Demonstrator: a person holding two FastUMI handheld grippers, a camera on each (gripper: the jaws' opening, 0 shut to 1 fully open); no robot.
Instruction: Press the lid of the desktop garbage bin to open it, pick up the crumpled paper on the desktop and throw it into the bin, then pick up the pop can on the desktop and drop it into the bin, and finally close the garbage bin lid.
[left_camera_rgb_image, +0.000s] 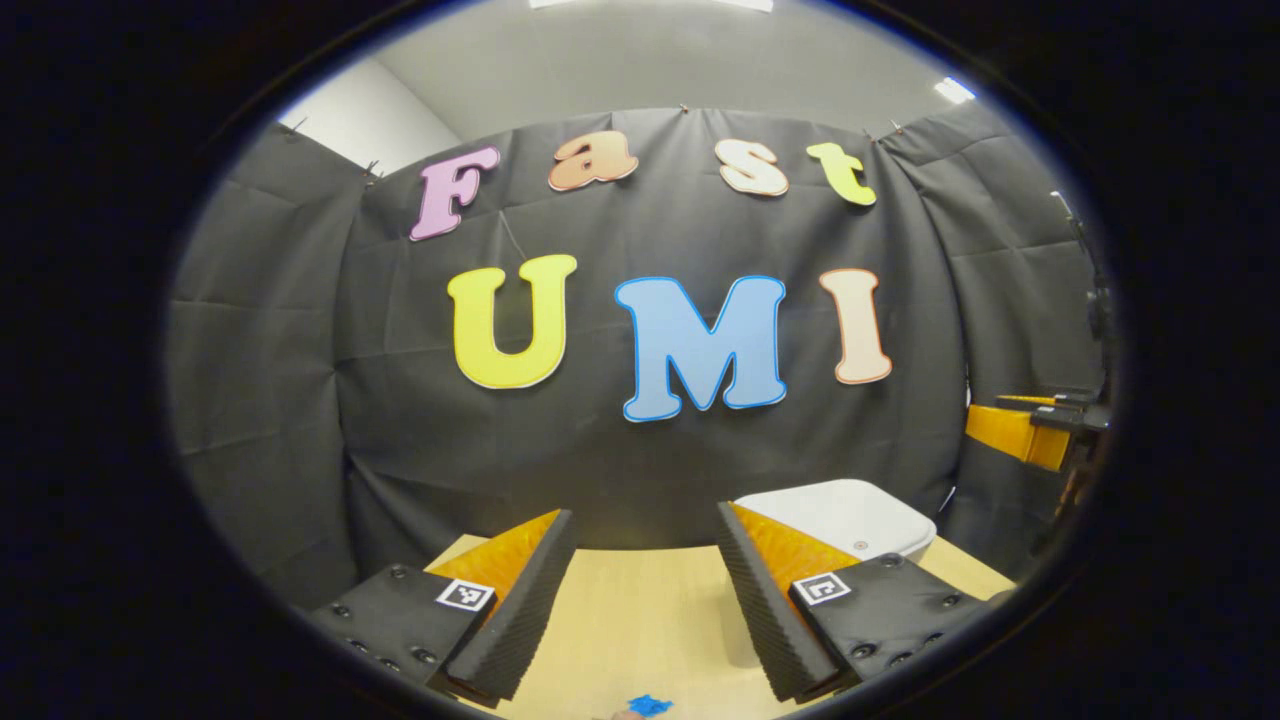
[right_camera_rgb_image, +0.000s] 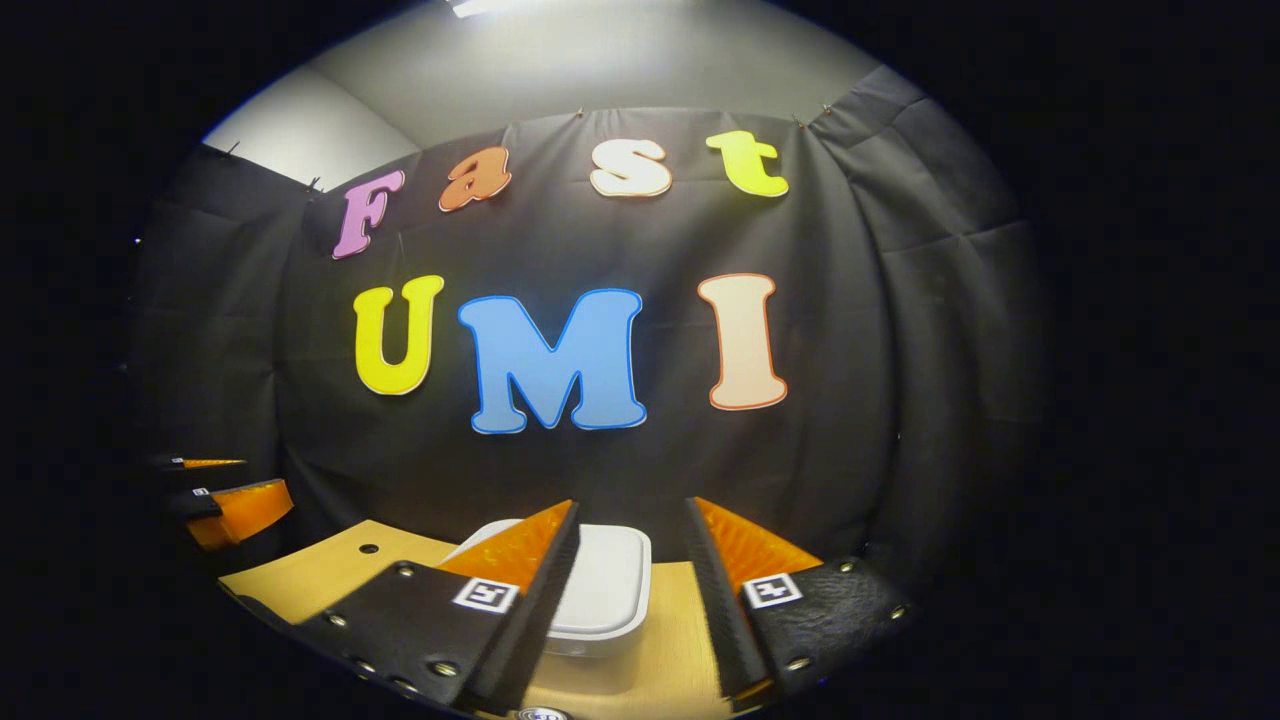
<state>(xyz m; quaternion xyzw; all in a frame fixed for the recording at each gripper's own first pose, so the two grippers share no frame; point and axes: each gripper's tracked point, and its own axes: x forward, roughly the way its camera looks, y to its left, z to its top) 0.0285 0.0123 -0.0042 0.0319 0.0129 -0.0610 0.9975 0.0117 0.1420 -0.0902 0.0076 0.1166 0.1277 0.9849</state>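
A: What's sitting closest in the left gripper view?

B: The left gripper (left_camera_rgb_image: 645, 590) is hanging over the wooden desktop (left_camera_rgb_image: 650, 620) with its jaws spread wide and nothing between them. A small blue scrap (left_camera_rgb_image: 650, 705) is lying at the bottom edge, too cut off to identify.

A: And the bin?

B: The white garbage bin (left_camera_rgb_image: 850, 515) is standing just past the right-hand finger, near the back of the desktop, lid down. Farther off at the right edge, the other gripper is showing in the air, well apart from the bin.

A: What about the right gripper view?

B: The right gripper (right_camera_rgb_image: 632, 570) is also hovering released, gripping nothing. A round metallic rim (right_camera_rgb_image: 543, 714) is peeking in at the very bottom; I cannot tell what it is. The bin (right_camera_rgb_image: 610, 590) is sitting straight ahead, showing between the fingers, its lid closed. At far left the left gripper (right_camera_rgb_image: 215, 490) is floating above the desktop (right_camera_rgb_image: 320, 570). The booth's black cloth wall (right_camera_rgb_image: 850, 350) is hanging behind everything.
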